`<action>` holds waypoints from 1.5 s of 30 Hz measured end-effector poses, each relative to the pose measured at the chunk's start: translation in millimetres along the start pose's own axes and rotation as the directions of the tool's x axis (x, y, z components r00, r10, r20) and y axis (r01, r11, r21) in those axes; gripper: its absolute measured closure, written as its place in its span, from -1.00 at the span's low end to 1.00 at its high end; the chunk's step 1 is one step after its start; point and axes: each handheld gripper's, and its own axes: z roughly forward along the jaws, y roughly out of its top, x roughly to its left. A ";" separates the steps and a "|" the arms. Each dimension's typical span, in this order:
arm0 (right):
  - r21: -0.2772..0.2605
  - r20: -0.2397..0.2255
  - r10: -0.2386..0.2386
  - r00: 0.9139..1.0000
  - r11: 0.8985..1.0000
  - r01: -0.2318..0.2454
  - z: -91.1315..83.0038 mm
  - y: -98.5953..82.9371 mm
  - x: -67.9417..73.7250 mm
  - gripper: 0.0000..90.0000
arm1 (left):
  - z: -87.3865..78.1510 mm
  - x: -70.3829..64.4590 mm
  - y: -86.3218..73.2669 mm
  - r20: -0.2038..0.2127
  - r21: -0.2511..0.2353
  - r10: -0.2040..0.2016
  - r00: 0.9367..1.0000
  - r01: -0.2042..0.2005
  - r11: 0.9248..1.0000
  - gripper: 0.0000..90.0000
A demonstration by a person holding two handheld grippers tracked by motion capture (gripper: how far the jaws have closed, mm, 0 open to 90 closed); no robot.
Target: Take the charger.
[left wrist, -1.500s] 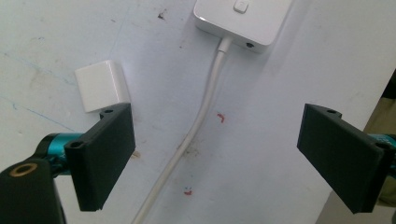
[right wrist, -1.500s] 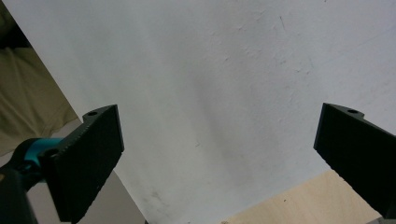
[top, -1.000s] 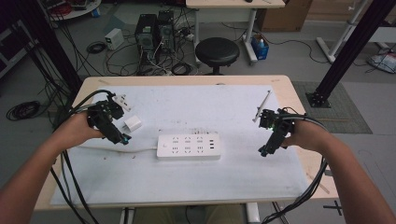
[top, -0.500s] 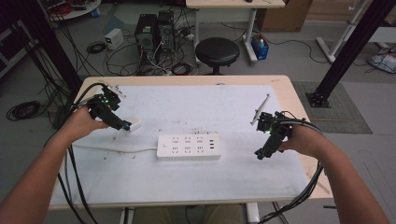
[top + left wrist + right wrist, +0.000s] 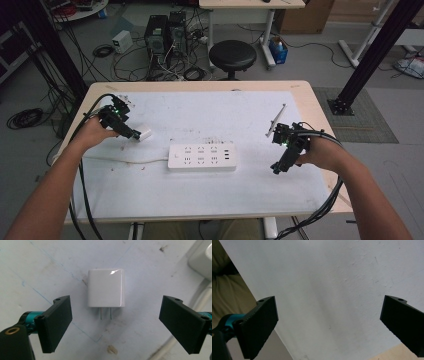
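left gripper [image 5: 115, 315] jaws apart, straddling white charger [image 5: 106, 288], not touching; no legible print; right gripper [image 5: 329, 325] jaws apart over bare table [image 5: 352, 277]

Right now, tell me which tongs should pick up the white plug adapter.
Left. The left tongs hang open right over the white plug adapter, prongs pointing toward them. The right tongs are open too, but sit far across the table, beyond the power strip.

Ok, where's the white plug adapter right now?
High view: the white plug adapter lies on the table's left side, at the left gripper, up-left of the power strip.
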 end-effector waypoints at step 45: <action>-0.009 -0.017 0.013 1.000 1.000 -0.013 3.6 -5.8 -0.7 -0.97 | 31.1 8.5 -8.1 0.007 -0.033 -0.065 0.998 0.065 0.997 -0.06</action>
